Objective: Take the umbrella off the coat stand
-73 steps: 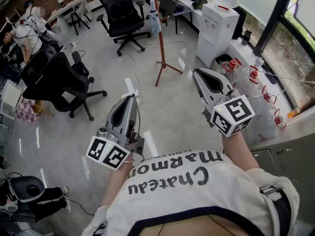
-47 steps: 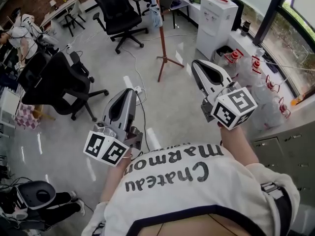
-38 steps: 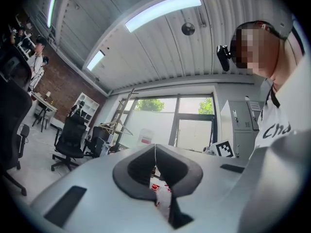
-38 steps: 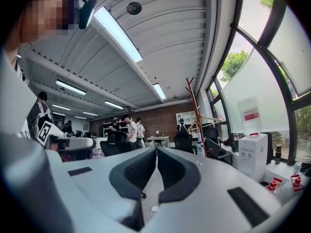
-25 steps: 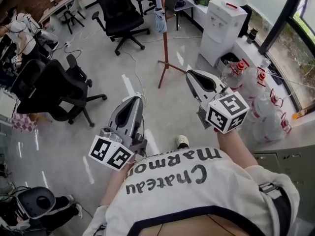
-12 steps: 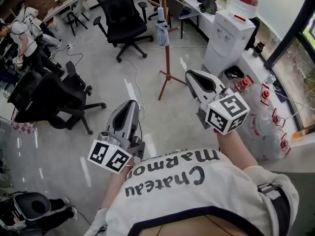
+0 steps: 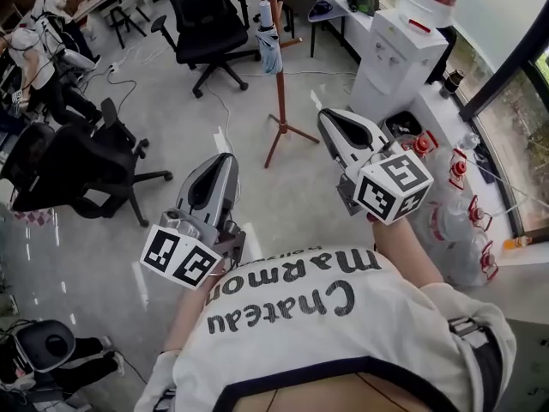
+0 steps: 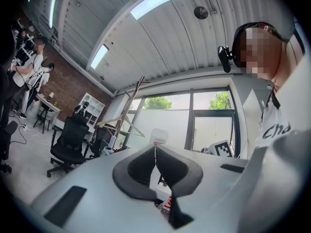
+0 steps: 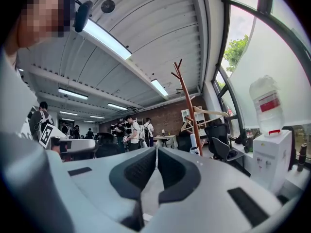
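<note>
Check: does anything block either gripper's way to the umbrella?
Nothing visible does. Only open floor lies between the left gripper, the right gripper and the umbrella hanging on the coat stand.

Bare floor (image 7: 296, 178) lies open up to the coat stand (image 7: 279, 75). Right flank: a water dispenser (image 7: 386, 54) and a cluster of water bottles (image 7: 450, 209) close it off. Left flank: a black office chair (image 7: 69, 166), well apart. A second chair (image 7: 206, 28) stands just behind the stand. A loose cable (image 7: 221, 110) trails on the floor at its left.
</note>
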The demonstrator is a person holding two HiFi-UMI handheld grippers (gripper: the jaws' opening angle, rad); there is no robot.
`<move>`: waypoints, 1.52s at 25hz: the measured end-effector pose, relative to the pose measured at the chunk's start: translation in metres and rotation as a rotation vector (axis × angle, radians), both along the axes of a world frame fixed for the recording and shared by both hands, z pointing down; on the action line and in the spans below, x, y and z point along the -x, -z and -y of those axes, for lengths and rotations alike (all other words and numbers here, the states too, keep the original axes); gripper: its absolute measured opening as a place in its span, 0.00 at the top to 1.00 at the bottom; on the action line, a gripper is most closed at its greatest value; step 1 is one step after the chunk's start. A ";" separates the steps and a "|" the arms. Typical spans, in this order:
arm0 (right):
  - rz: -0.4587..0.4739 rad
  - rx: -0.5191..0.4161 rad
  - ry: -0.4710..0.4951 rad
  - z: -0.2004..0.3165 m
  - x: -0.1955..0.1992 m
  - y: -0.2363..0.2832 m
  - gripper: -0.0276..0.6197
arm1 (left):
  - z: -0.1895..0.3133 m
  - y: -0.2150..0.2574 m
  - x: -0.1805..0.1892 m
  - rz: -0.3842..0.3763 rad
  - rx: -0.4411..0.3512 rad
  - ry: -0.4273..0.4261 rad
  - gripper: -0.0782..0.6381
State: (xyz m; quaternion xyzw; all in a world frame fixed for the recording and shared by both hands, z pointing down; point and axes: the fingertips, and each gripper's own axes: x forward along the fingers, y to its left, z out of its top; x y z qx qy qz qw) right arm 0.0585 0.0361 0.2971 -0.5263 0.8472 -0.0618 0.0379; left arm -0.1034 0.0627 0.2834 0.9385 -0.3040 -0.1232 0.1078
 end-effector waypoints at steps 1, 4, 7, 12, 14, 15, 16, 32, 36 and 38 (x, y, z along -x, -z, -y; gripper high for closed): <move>0.011 0.007 0.000 0.003 -0.005 -0.002 0.91 | 0.002 -0.001 -0.003 0.003 0.003 0.006 0.86; 0.050 0.029 0.018 0.009 -0.012 -0.006 0.91 | 0.012 -0.004 -0.008 0.001 0.029 0.031 0.86; 0.060 0.037 0.027 0.013 -0.018 -0.011 0.91 | 0.017 -0.002 -0.016 0.011 0.030 0.033 0.86; 0.081 0.100 0.022 0.019 -0.029 -0.034 0.91 | 0.020 -0.010 -0.029 0.037 0.061 0.022 0.86; 0.076 0.115 0.016 0.021 -0.033 -0.039 0.91 | 0.022 -0.012 -0.032 0.044 0.075 0.019 0.86; 0.070 0.113 0.011 0.023 -0.035 -0.039 0.91 | 0.024 -0.011 -0.034 0.051 0.073 0.016 0.86; 0.064 0.106 0.008 0.026 -0.036 -0.038 0.91 | 0.027 -0.010 -0.036 0.059 0.068 0.013 0.86; 0.089 0.012 -0.003 0.089 -0.052 -0.005 0.91 | 0.123 0.023 -0.048 0.049 -0.002 0.013 0.86; 0.085 0.014 -0.040 0.114 -0.061 0.001 0.91 | 0.161 0.031 -0.055 0.035 -0.002 -0.023 0.86; 0.081 -0.006 -0.067 0.128 -0.067 0.009 0.91 | 0.180 0.039 -0.058 0.029 -0.020 -0.043 0.86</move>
